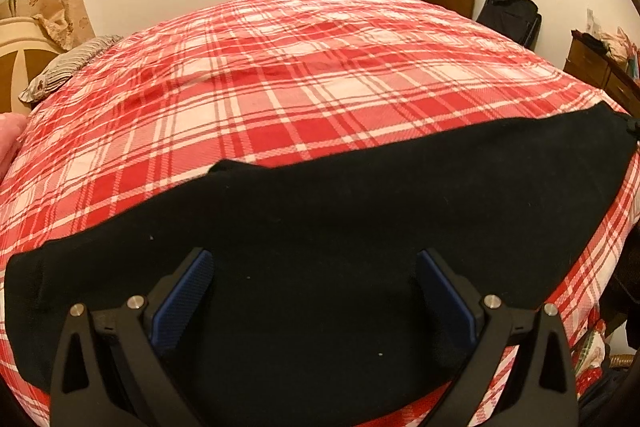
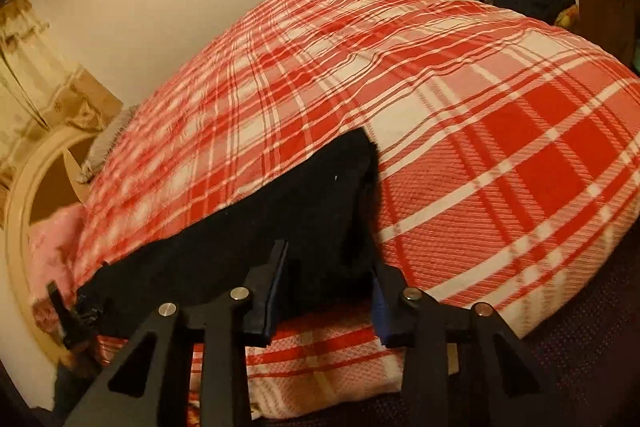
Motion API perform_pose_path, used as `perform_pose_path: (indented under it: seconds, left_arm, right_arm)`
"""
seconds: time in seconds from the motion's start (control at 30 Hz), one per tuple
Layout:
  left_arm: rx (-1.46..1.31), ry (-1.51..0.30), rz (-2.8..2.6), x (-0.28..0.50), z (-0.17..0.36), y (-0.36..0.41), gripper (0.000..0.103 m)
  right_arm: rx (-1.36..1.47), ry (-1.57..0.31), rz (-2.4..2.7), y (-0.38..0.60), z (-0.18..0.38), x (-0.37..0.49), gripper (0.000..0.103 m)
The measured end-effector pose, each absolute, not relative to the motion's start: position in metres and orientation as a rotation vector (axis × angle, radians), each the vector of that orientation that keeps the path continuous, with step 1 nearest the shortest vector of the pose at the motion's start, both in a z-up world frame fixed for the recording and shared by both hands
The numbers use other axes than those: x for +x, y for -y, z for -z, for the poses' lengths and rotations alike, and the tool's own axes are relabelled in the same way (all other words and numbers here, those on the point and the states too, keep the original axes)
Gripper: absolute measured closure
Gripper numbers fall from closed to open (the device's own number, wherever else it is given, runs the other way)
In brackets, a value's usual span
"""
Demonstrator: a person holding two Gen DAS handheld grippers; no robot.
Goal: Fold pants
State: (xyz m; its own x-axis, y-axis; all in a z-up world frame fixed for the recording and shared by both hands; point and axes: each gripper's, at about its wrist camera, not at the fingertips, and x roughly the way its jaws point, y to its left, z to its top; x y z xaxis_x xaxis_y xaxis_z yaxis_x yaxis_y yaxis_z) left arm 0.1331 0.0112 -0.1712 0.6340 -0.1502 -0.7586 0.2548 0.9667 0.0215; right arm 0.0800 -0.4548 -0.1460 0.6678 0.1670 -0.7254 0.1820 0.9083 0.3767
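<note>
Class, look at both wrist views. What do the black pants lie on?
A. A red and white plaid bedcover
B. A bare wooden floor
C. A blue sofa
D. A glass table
A: the pants are spread flat on the red and white plaid bedcover.

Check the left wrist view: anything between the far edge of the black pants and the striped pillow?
Nothing but bare plaid bedspread between the black pants and the striped pillow, in the left wrist view.
</note>
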Motion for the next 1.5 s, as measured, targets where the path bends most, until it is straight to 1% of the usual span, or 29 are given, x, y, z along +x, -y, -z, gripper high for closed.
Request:
perform_pose_path:
  seconds: [0.07,0.1,0.3,0.47,0.6,0.73,0.83,0.87,0.9,0.97,1.13,1.37,1.43,1.5]
  left_arm:
    - [0.128,-0.852,0.233,0.133,0.171,-0.012,0.0]
    - [0.127,-0.85,0.234,0.133,0.171,-0.012,0.0]
    - [0.091,-0.826,0.247,0.129,0.161,-0.02,0.0]
    - [0.044,-0.805,0.285,0.126,0.149,-0.021,0.0]
    - [0.031,-0.793,0.319,0.123,0.144,-0.015,0.0]
    - [0.041,-0.796,0.338,0.123,0.144,-0.01,0.0]
    - [0.043,-0.801,0.338,0.126,0.144,-0.011,0.0]
    - [0.041,-0.804,0.336,0.127,0.144,-0.012,0.0]
    - [0.039,-0.807,0.335,0.127,0.144,-0.013,0.0]
    - [0.036,-0.809,0.338,0.128,0.144,-0.014,0.0]
    - [0.044,-0.818,0.372,0.134,0.143,0.0,0.0]
    - [0.068,-0.823,0.509,0.137,0.131,0.054,0.002]
    - [0.073,-0.85,0.57,0.14,0.133,0.075,0.006]
    - [0.081,-0.88,0.616,0.144,0.136,0.095,0.019]
  right_arm:
    - [0.475,-0.832,0.023,0.456,0.147,0.084,0.081]
    - [0.487,-0.823,0.019,0.455,0.145,0.085,0.086]
    - [0.349,-0.719,-0.042,0.401,0.104,0.086,0.088]
    - [0.143,-0.672,-0.152,0.308,0.072,0.094,0.088]
    - [0.003,-0.708,-0.262,0.229,0.085,0.107,0.088]
    - [-0.103,-0.799,-0.359,0.16,0.136,0.128,0.088]
    - [-0.142,-0.92,-0.429,0.13,0.18,0.139,0.084]
    - [-0.153,-0.935,-0.428,0.127,0.189,0.139,0.074]
    - [-0.144,-0.929,-0.453,0.127,0.191,0.135,0.063]
    - [-0.097,-0.922,-0.517,0.137,0.187,0.127,0.055]
    - [-0.027,-0.892,-0.51,0.162,0.172,0.114,0.055]
    - [0.017,-0.859,-0.459,0.184,0.165,0.111,0.055]
    - [0.028,-0.833,-0.451,0.192,0.162,0.108,0.055]
    - [0.033,-0.798,-0.427,0.204,0.155,0.104,0.055]
